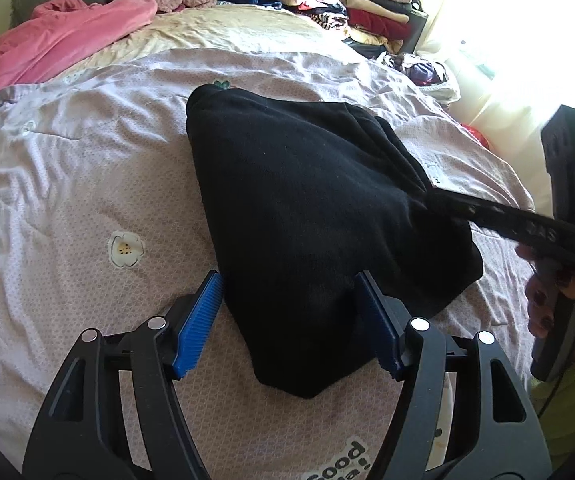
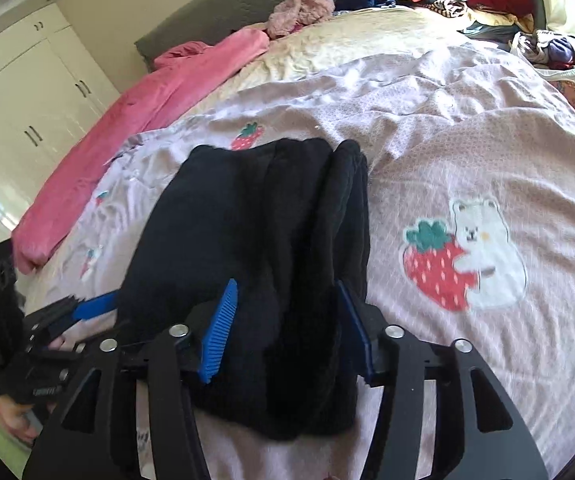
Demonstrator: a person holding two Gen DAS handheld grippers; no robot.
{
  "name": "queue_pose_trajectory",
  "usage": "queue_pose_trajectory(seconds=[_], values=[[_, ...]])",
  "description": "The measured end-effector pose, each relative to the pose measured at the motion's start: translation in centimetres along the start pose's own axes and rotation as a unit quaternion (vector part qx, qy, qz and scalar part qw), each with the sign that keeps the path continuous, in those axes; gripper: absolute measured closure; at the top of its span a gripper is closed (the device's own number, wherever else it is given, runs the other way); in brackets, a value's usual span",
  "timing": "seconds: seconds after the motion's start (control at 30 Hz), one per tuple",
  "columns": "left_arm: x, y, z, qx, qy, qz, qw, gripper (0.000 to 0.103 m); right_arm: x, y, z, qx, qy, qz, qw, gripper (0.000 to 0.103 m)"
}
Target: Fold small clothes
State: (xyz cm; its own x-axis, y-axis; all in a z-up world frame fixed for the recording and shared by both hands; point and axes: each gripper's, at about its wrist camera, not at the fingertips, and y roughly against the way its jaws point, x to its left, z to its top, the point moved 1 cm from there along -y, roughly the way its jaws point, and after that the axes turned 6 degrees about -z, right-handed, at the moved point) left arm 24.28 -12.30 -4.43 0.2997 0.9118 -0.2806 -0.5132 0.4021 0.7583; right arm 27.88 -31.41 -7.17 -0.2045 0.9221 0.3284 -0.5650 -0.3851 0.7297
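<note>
Black garment lies folded on pink printed bedspread, just left of strawberry-bear print. Left gripper jaws spread wide — garment's near corner lies between blue pads. Right gripper jaws also spread, straddling garment's bunched folds, not pinching. Pink blanket left of garment; stacked clothes beyond it.
</note>
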Motion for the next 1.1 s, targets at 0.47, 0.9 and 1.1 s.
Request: queue_pose_trajectory(seconds=[0.47,0.9,1.1], values=[[-0.2,0.0,-0.9,0.009,0.006,-0.011,0.9999,0.038,0.4,-0.1,-2.0,0.018,0.012,0.015,1.0,0.084],[-1.1,-0.1,-1.5,0.019,0.003,-0.016,0.9997,0.035,0.3,-0.5,-3.5,0.018,0.059,-0.072,0.995,0.081],[-1.2,-0.1,-2.1,0.024,-0.002,-0.016,0.9996,0.031,-0.1,-0.2,-3.9,0.006,0.019,-0.056,0.998,0.071]])
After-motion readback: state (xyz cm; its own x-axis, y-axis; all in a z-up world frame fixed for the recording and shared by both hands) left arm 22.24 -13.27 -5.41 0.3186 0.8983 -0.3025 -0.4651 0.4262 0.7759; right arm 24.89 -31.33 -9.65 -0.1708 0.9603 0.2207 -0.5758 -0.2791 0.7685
